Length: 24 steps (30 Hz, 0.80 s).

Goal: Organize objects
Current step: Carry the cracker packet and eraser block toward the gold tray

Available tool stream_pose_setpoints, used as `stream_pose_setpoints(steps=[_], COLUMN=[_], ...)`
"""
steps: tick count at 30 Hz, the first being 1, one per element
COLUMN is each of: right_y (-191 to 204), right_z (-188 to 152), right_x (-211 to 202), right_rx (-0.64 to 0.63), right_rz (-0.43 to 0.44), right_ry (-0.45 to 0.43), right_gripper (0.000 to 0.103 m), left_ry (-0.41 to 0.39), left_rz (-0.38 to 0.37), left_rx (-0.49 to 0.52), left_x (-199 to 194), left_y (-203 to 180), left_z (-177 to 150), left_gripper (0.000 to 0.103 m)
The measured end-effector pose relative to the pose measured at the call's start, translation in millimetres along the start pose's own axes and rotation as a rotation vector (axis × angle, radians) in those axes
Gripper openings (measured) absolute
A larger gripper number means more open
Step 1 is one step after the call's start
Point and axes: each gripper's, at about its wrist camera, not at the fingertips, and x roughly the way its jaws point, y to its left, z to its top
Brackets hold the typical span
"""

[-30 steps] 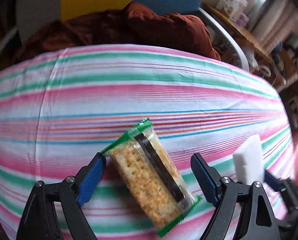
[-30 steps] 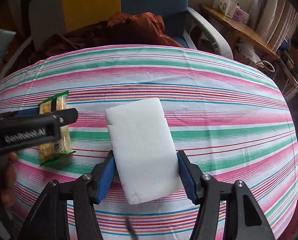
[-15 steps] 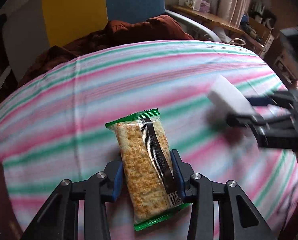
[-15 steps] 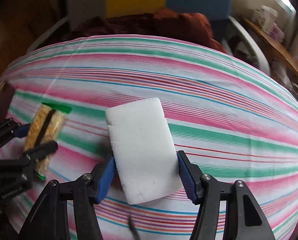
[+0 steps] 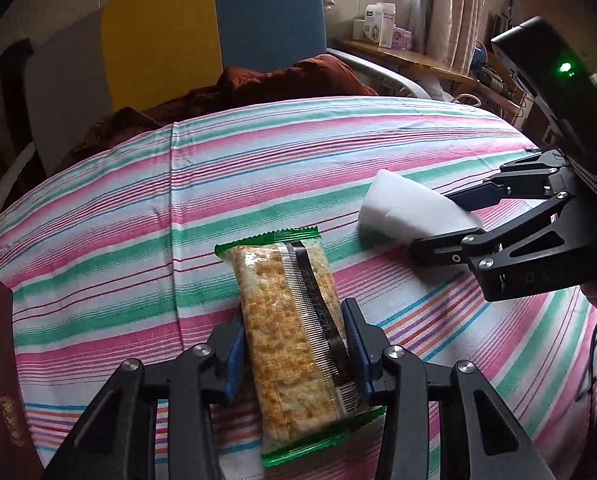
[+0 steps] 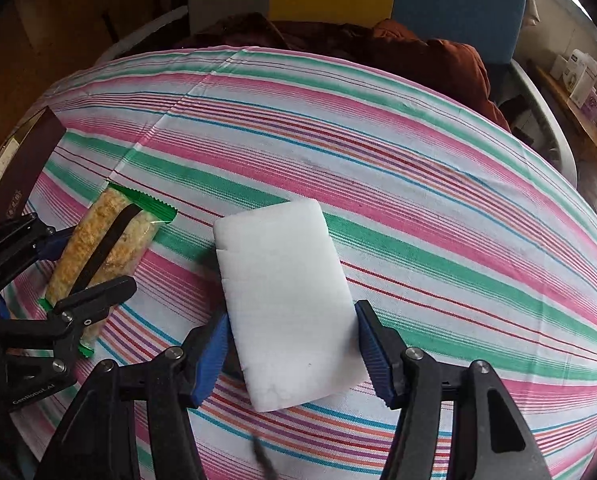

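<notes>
A green-edged cracker packet [image 5: 286, 320] lies lengthwise between the blue pads of my left gripper [image 5: 294, 336], which is shut on its lower half. The right wrist view shows the same packet [image 6: 102, 248] at the left, clamped in the left gripper [image 6: 92, 264]. My right gripper [image 6: 290, 322] is shut on a white foam block [image 6: 282, 300], its pads pressing the block's long sides. From the left wrist view the block [image 5: 402, 208] hangs just above the cloth to the right of the packet, held by the right gripper [image 5: 438, 224].
A pink, green and white striped tablecloth [image 5: 138, 200] covers the table. A dark maroon box [image 6: 22, 168] stands at its left edge. Behind the table, a rust-brown cloth [image 5: 298, 76] lies on a chair, and small boxes sit on a wooden shelf [image 5: 378, 24] at the back right.
My left gripper's jaws, wide apart a second ago, have closed on the cracker packet. The packet has turned more lengthwise. The right gripper with the foam block has come closer to it.
</notes>
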Motion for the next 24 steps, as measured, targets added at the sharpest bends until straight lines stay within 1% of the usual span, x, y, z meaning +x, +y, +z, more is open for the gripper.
stream_pose_setpoints(steps=[3,6,11,15,18,24], right_y=[1,1,5,9,12,23], right_z=[0,0,-2,-3,-3,3], right_x=[0,0,1,2,2,3], right_rx=[-0.019,-0.018,-0.034,-0.039,-0.031,0.025], right_rz=[0.006,0.008,0.001,-0.015,-0.029,-0.102], right_ry=[-0.001,-0.004,-0.012,-0.017,-0.013,0.043], right_gripper=[0.061,0.061,0.062,0.062,0.062,0.061], left_ry=[-0.005,-0.001,0.011,-0.001,-0.032,-0.088], left_rz=[0.009,0.011,0.033,0.042,0.062,0.062], left_rx=[0.005,-0.013,-0.013,-0.028,-0.030,-0.067], left_x=[2,1,-11,-31,-52,-92], left_y=[-5,-4,-1,9,19,39], left_z=[2,3,-5,-13,-15,-18], left_gripper=[0.043,0.042,0.041,0.041,0.041,0.041])
